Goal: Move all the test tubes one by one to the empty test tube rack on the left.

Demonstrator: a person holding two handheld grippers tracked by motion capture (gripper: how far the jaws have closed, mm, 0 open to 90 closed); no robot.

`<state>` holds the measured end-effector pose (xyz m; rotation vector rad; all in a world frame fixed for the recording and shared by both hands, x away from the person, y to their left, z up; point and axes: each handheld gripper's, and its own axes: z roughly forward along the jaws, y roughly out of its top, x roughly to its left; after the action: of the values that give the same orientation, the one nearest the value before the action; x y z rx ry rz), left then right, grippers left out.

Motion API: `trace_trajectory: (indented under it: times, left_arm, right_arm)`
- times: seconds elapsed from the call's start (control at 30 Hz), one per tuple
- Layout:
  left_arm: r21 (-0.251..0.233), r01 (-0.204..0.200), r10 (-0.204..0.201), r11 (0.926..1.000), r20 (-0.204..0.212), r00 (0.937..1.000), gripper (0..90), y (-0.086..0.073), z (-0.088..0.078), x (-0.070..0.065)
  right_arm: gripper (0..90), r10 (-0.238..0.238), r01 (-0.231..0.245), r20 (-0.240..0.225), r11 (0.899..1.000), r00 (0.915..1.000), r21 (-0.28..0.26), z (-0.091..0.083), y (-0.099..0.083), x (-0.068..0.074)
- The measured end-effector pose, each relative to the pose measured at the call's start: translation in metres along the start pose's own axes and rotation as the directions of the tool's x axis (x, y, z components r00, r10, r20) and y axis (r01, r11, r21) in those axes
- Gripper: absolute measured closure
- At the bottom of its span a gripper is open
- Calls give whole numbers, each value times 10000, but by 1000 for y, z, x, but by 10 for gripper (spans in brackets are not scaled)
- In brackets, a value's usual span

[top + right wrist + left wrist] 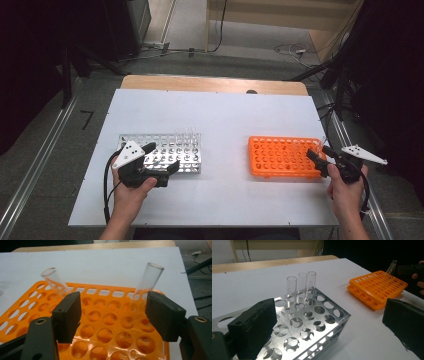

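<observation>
Two clear glass tubes (150, 280) (53, 280) stand tilted in the orange rack's (105, 322) far row, well apart.

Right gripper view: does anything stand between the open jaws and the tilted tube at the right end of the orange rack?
Nothing visible does. The tube leans in the rack just beyond the right gripper's right-hand jaw, with only air before it. A second tube leans beyond the other jaw.

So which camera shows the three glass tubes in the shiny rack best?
The left gripper view: the three glass tubes stand upright, close and clear in the shiny rack. In the high view they are faint and small.
</observation>
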<state>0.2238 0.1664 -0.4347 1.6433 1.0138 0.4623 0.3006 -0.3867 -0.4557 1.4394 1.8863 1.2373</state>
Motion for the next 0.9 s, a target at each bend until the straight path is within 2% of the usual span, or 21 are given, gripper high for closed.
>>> trace_trajectory:
  times: [0.13, 0.23, 0.3, 0.43, 0.53, 0.67, 0.8, 0.9]
  left_arm:
    - [25, 6, -6, 10000, 16, 10000, 0, 0, 1, 0]
    - [26, 42, -42, 10000, 16, 10000, 0, -1, 1, 1]
    - [21, 60, -60, 10000, 23, 10000, 0, -1, 1, 1]
    - [64, 63, -63, 10000, 9, 10000, 0, -2, 1, 1]
    - [62, 79, -79, 9999, 10, 10000, 0, -1, 1, 1]
    - [62, 77, -77, 10000, 4, 10000, 0, -1, 1, 1]
    - [68, 54, -54, 10000, -21, 10000, 0, -1, 1, 1]
    - [83, 65, -65, 9999, -14, 10000, 0, -1, 1, 1]
  right_arm:
    - [339, 137, -143, 347, 9997, 9993, 186, 10, 0, -5]
    - [408, 458, -478, 736, 9985, 9962, 248, 18, 0, -8]
    - [442, 688, -711, 799, 9971, 9944, 273, 22, -1, -9]
    - [505, 572, -621, 1129, 9973, 9920, 397, 28, -2, -10]
    - [572, 595, -632, 1002, 9974, 9932, 345, 28, -2, -11]
    - [621, 187, -249, 1086, 9981, 9939, 558, 31, -3, -9]
    - [656, 473, -512, 960, 9979, 9943, 394, 31, -5, -12]
    - [667, 323, -350, 1015, 9991, 9943, 251, 30, -7, -11]
